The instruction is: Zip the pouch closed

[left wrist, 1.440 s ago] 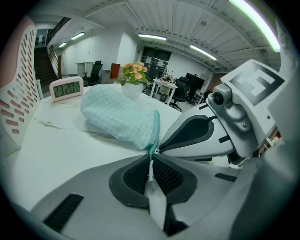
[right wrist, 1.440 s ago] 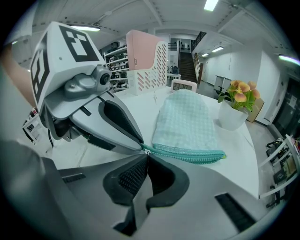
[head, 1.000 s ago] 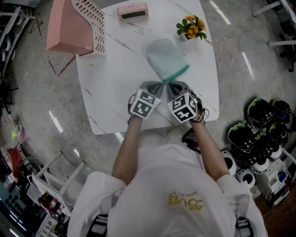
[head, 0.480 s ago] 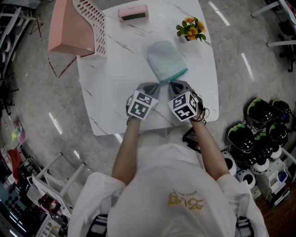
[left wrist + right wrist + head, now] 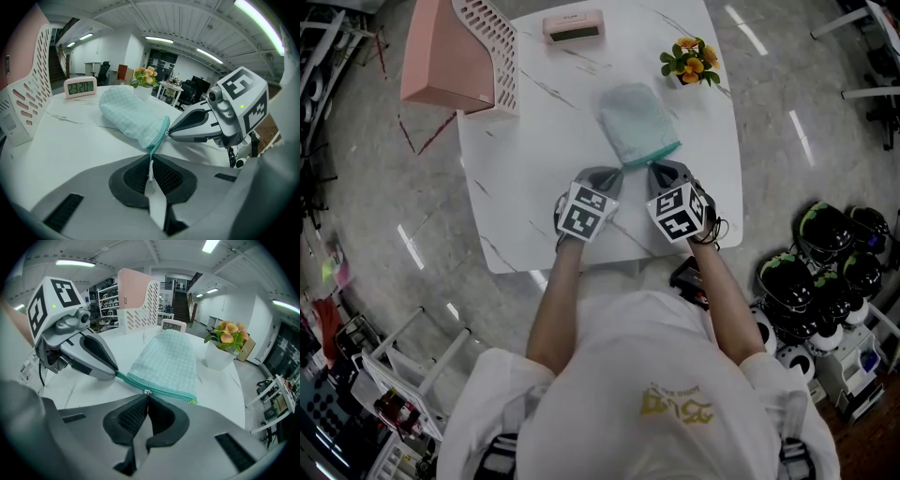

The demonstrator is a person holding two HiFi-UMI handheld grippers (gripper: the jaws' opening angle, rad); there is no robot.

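A pale teal checked pouch (image 5: 637, 120) lies in the middle of the white table (image 5: 516, 178), its darker teal zipper edge (image 5: 654, 151) facing me. My left gripper (image 5: 621, 171) is shut on the fabric end of the zipper at the pouch's left corner (image 5: 151, 149). My right gripper (image 5: 651, 169) is shut on the small metal zipper pull (image 5: 147, 392), a short way along the zipper (image 5: 164, 389) from the left gripper's tip (image 5: 114, 373). In the left gripper view the right gripper (image 5: 171, 132) touches the zipper edge just right of that corner.
A pink perforated file rack (image 5: 461, 52) stands at the table's far left, a pink digital clock (image 5: 572, 25) at the back edge and a small flower pot (image 5: 689, 56) at the back right. Black and green helmets (image 5: 830, 262) are heaped on the floor right of the table.
The two grippers have drawn slightly apart along the zipper edge, the right one shifting a little to the right. The pouch stays put.
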